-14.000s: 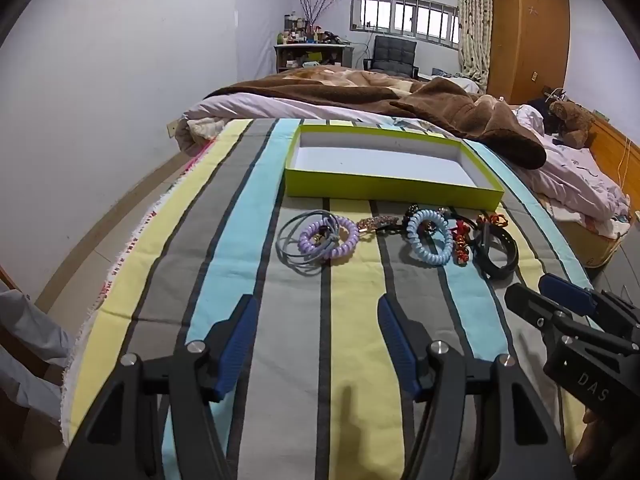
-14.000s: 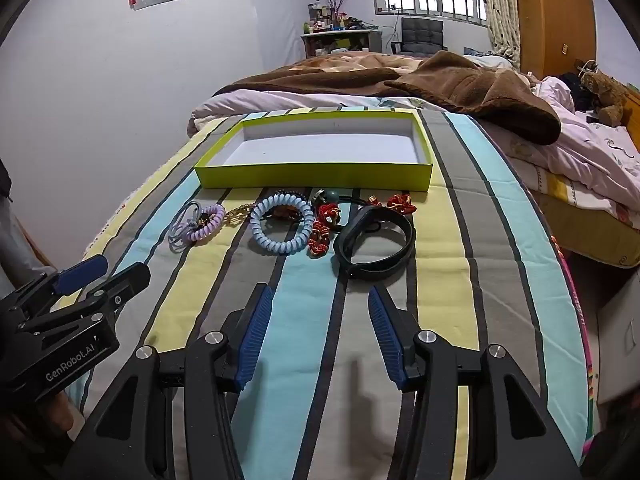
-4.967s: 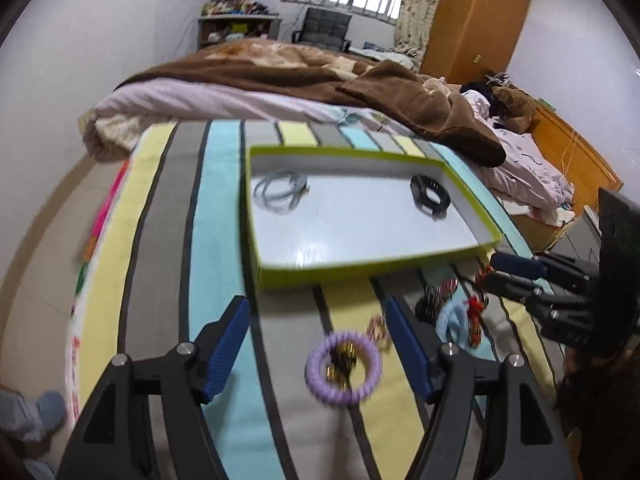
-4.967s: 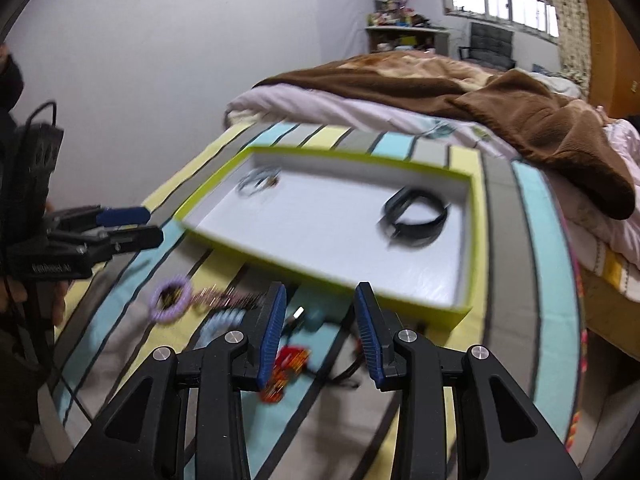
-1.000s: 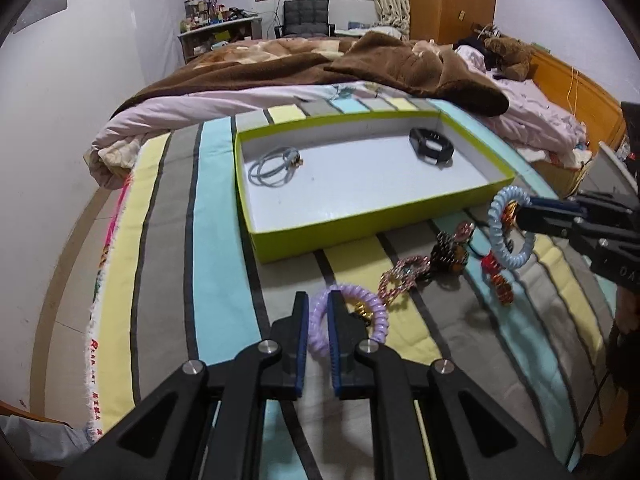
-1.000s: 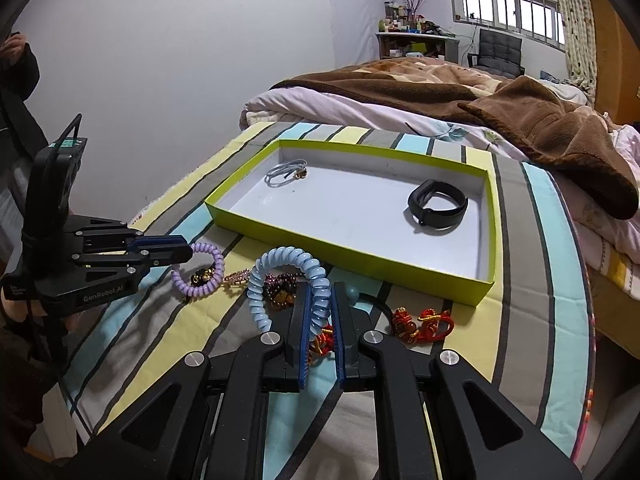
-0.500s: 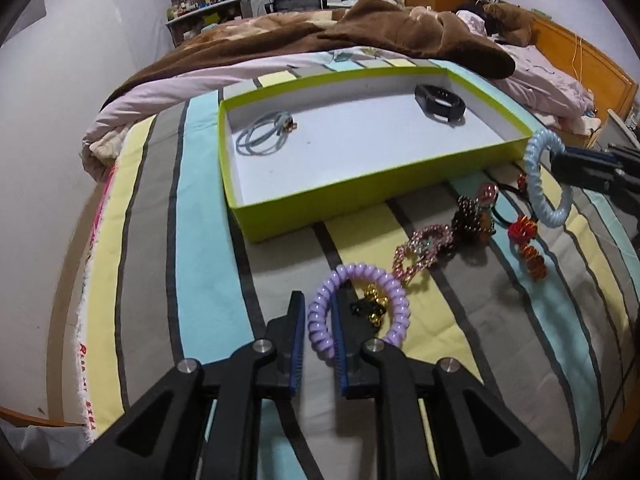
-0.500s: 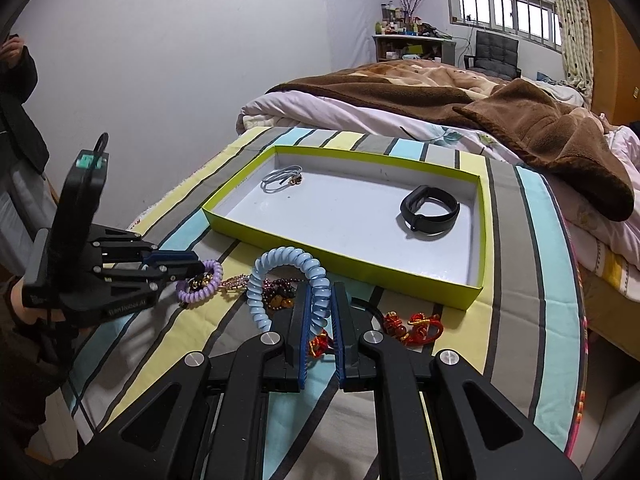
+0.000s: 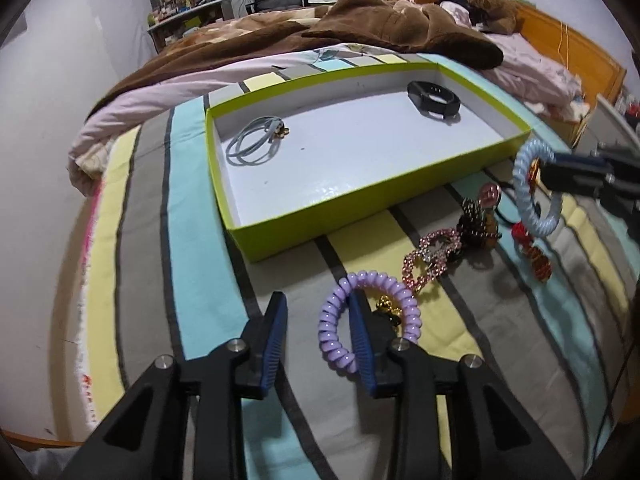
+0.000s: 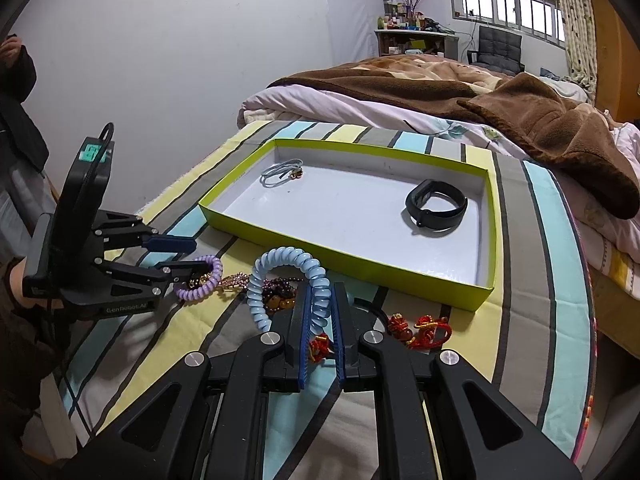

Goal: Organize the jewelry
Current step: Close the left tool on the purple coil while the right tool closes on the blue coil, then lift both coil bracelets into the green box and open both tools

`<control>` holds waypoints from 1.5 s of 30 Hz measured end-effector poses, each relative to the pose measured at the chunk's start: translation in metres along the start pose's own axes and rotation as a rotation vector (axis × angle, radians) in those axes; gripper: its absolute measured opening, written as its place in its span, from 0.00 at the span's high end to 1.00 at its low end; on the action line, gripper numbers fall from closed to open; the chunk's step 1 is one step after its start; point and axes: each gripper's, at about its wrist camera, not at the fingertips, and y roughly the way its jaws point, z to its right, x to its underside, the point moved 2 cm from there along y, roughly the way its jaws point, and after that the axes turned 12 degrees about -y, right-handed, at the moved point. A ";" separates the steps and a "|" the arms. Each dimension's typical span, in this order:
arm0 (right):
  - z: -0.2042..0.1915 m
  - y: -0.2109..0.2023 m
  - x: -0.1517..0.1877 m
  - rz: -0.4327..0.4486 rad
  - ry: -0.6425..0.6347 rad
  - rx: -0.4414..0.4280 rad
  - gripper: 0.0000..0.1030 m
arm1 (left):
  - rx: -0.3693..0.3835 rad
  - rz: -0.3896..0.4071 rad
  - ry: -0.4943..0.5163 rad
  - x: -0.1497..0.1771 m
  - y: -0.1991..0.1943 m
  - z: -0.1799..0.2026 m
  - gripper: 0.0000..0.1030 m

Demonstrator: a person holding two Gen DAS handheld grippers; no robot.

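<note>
mid-transfer; right gripper clamped on light blue spiral coil bracelet; left gripper parted, lilac spiral coil bracelet looped over one finger; next calls for carrying both over lime-green shallow cardboard box.

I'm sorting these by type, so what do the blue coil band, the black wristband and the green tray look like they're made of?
Blue coil band: glossy plastic, likely; smooth telephone-cord spirals with highlights. Black wristband: matte rubber or silicone, apparently; dull, flexible loop. Green tray: cardboard, probably; thin folded walls, shiny white lining reflecting light.
</note>
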 end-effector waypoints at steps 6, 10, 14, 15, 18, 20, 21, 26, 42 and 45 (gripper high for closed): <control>0.000 0.002 0.002 -0.006 0.004 0.002 0.90 | 0.045 0.015 -0.041 0.000 -0.001 -0.002 0.88; 0.002 0.001 0.001 -0.008 0.008 0.009 0.90 | 0.047 0.020 -0.044 0.002 -0.002 -0.001 0.91; 0.003 -0.002 0.000 -0.003 0.003 0.017 0.90 | 0.066 0.032 -0.069 0.001 -0.007 -0.003 0.91; 0.003 -0.002 -0.001 -0.001 0.005 0.019 0.90 | 0.067 0.039 -0.070 0.001 -0.009 -0.003 0.91; 0.006 -0.005 -0.004 0.006 0.009 0.024 0.90 | 0.086 0.059 -0.086 -0.002 -0.019 -0.004 0.91; 0.007 -0.007 -0.007 0.007 0.004 0.033 0.90 | 0.090 0.073 -0.091 -0.007 -0.026 -0.005 0.91; 0.008 -0.008 -0.010 0.007 0.003 0.039 0.90 | 0.087 0.082 -0.091 -0.009 -0.029 -0.006 0.91; 0.016 -0.013 -0.026 0.023 0.007 0.050 0.90 | 0.078 0.119 -0.099 -0.029 -0.041 -0.009 0.91; 0.064 0.064 -0.092 -0.086 0.046 0.049 0.90 | 0.044 0.128 -0.142 -0.089 0.001 -0.014 0.90; 0.074 0.086 -0.096 -0.122 0.065 0.030 0.90 | 0.031 0.111 -0.136 -0.092 0.015 -0.014 0.90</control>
